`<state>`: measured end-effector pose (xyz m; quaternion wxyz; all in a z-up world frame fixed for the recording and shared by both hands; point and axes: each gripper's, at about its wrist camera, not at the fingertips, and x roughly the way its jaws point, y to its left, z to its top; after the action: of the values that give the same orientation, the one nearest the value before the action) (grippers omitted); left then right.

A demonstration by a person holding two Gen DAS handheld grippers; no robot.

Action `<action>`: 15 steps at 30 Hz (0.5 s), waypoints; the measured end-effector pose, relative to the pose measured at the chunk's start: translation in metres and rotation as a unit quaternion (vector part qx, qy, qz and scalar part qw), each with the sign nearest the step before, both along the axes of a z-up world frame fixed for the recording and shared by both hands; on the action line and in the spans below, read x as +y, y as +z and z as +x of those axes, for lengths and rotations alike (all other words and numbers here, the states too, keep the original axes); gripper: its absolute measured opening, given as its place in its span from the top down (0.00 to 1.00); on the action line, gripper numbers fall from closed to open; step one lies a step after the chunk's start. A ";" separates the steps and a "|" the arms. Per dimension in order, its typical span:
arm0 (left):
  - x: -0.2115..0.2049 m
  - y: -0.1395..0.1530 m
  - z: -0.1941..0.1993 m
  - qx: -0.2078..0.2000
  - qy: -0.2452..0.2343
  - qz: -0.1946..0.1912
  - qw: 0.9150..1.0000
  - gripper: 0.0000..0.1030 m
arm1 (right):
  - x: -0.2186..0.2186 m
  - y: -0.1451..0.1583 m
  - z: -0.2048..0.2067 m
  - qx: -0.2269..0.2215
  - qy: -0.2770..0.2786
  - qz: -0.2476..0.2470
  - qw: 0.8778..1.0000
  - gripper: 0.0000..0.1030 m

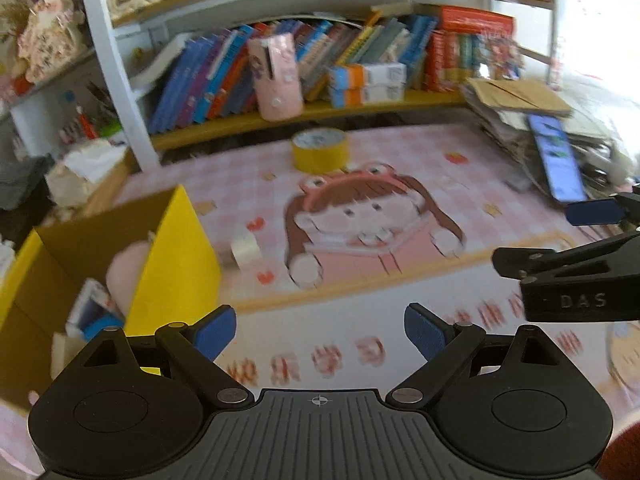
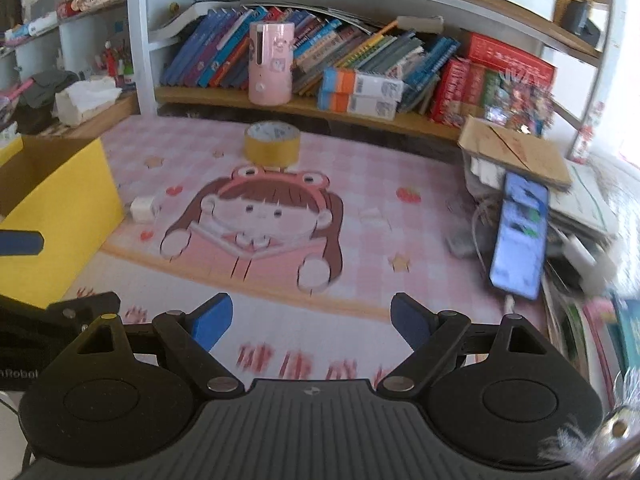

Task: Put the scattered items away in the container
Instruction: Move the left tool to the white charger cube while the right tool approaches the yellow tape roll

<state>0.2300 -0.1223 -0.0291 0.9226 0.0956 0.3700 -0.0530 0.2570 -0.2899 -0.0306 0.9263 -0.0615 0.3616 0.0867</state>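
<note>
A yellow cardboard box (image 1: 176,264) stands at the left of the pink desk mat; it holds a pink round item (image 1: 126,274) and a small packet (image 1: 92,308). It also shows in the right wrist view (image 2: 64,208). A yellow tape roll (image 1: 319,150) (image 2: 272,145) sits at the back of the mat. A small white cube (image 1: 245,247) (image 2: 143,209) lies beside the box. My left gripper (image 1: 320,330) is open and empty over the mat's front. My right gripper (image 2: 312,322) is open and empty, and it also shows in the left wrist view (image 1: 576,240).
A bookshelf with books and a pink cylinder (image 2: 270,64) runs along the back. A phone (image 2: 520,236) leans on a stack of papers and cardboard (image 2: 516,152) at the right. A tissue pack (image 2: 86,100) sits at the left shelf.
</note>
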 end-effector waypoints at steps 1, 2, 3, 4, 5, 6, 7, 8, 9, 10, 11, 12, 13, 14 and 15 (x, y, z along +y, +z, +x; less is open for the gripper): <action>-0.001 0.000 0.006 -0.003 0.008 0.005 1.000 0.09 | -0.002 0.000 0.010 -0.001 0.007 0.002 1.000 0.17; -0.003 -0.001 0.012 -0.006 0.016 0.011 1.000 0.10 | -0.002 -0.001 0.019 -0.004 0.014 0.003 1.000 0.18; -0.005 -0.003 0.017 -0.007 0.022 0.017 1.000 0.10 | -0.002 -0.001 0.029 -0.007 0.022 0.004 1.000 0.18; -0.007 -0.004 0.023 -0.008 0.027 0.025 0.999 0.11 | -0.002 -0.001 0.038 -0.011 0.030 0.005 0.999 0.18; -0.009 -0.005 0.029 -0.009 0.032 0.032 0.999 0.12 | -0.002 -0.002 0.048 -0.015 0.038 0.006 0.999 0.18; -0.010 -0.007 0.035 -0.011 0.035 0.038 0.999 0.12 | -0.001 -0.002 0.056 -0.018 0.045 0.006 0.999 0.18; -0.011 -0.008 0.040 -0.014 0.040 0.043 0.998 0.12 | 0.000 -0.002 0.066 -0.022 0.052 0.006 0.998 0.18; -0.012 -0.009 0.046 -0.016 0.046 0.047 0.998 0.13 | 0.002 -0.003 0.075 -0.025 0.059 0.007 0.998 0.18; -0.012 -0.010 0.051 -0.017 0.054 0.048 0.997 0.13 | 0.003 -0.003 0.085 -0.026 0.067 0.007 0.997 0.18; -0.012 -0.011 0.056 -0.017 0.063 0.047 0.997 0.13 | 0.005 -0.003 0.094 -0.026 0.074 0.008 0.997 0.18; -0.011 -0.013 0.062 -0.015 0.071 0.045 0.996 0.14 | 0.007 -0.004 0.103 -0.026 0.081 0.009 0.996 0.18; -0.010 -0.014 0.068 -0.013 0.081 0.042 0.996 0.14 | 0.009 -0.005 0.113 -0.026 0.088 0.008 0.996 0.18; -0.009 -0.016 0.073 -0.011 0.089 0.038 0.995 0.14 | 0.011 -0.006 0.121 -0.027 0.094 0.006 0.995 0.18; -0.009 -0.018 0.078 -0.009 0.097 0.033 0.995 0.16 | 0.014 -0.006 0.130 -0.028 0.099 0.003 0.995 0.18; -0.008 -0.020 0.083 -0.006 0.104 0.028 0.994 0.18 | 0.016 -0.007 0.137 -0.030 0.104 0.001 0.994 0.18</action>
<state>0.3132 -0.1304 -0.0491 0.9222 0.0828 0.3737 0.0542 0.3941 -0.2743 -0.0377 0.9227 -0.1001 0.3254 0.1809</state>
